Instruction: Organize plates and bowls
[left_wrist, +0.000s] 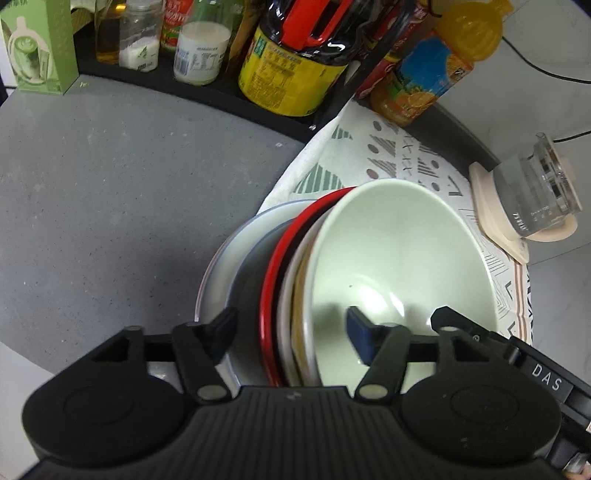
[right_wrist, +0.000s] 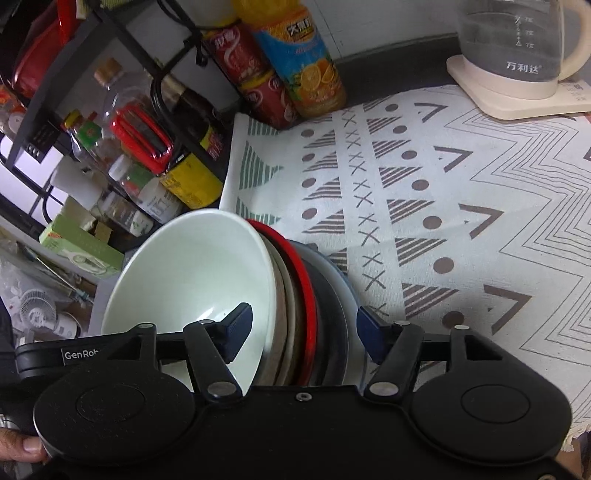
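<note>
The stack (left_wrist: 295, 295) of nested bowls and plates sat on the cloth's (right_wrist: 461, 221) edge, both the left gripper (left_wrist: 291, 332) and right gripper (right_wrist: 304, 325) standing wide astride its rims without pressing, and it looked heavy, slick and breakable, best gripped by opposite rims.

Left gripper (left_wrist: 291, 330) is pointing steeply downward, jaws standing well apart; its two fingers are straddling several stacked rims, and no pad is visibly pressing on either side. Right gripper (right_wrist: 304, 328) is also angling downward, jaws likewise parted, fingers sitting either side of the same stack with gaps showing at the pads. A hand (right_wrist: 22, 448) is gripping the right gripper's body at the lower left edge of the right wrist view, thumbnail showing.
</note>
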